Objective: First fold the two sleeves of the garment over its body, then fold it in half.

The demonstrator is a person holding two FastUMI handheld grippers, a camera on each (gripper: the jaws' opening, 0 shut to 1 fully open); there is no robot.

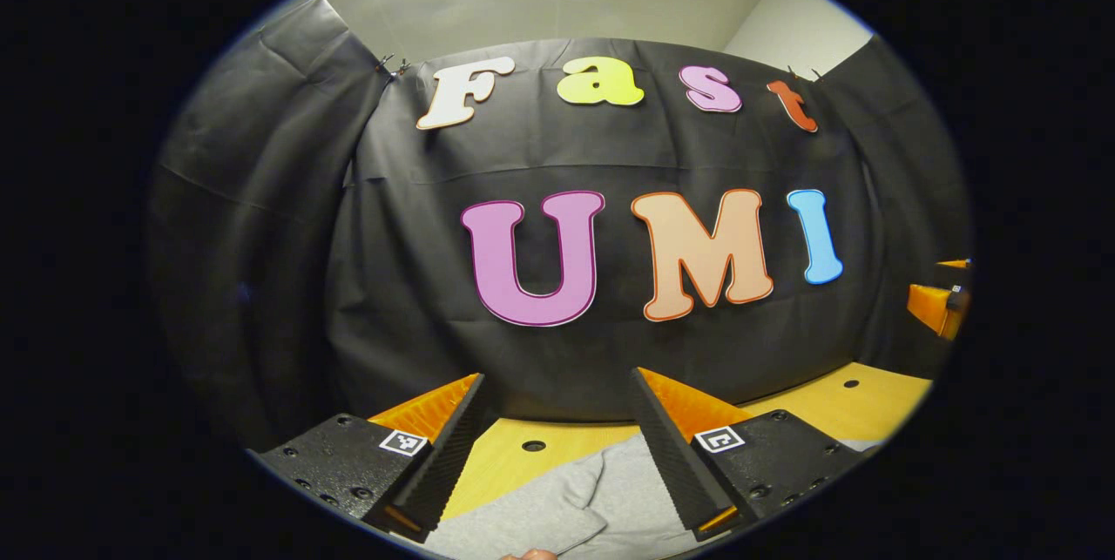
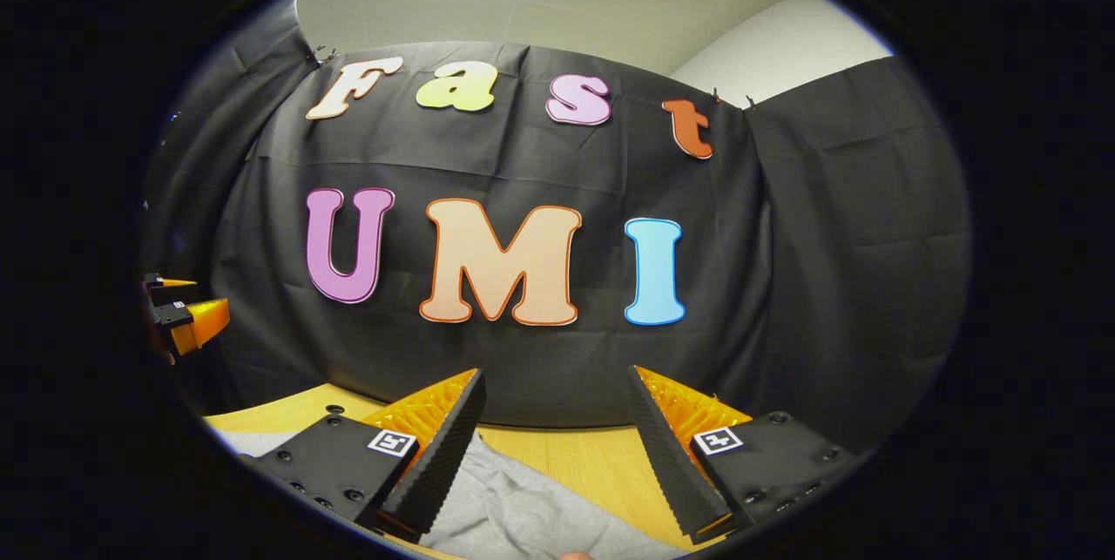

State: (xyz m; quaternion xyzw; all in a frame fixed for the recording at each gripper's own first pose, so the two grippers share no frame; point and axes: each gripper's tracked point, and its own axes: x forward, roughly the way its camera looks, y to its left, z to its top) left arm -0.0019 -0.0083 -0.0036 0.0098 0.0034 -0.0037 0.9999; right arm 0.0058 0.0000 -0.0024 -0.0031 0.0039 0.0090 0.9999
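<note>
While both grippers hang open above the wooden table [image 1: 871,403], the grey garment [image 1: 557,499] lies below and between the left gripper [image 1: 557,390] fingers, and likewise under the right gripper [image 2: 557,386].

Left gripper [image 1: 557,386] hovers with its fingers spread wide above the grey garment [image 1: 557,508], gripping nothing. The cloth lies rumpled on the wooden table [image 1: 862,403]. The right gripper [image 1: 941,303] peeks in at the far edge.
</note>
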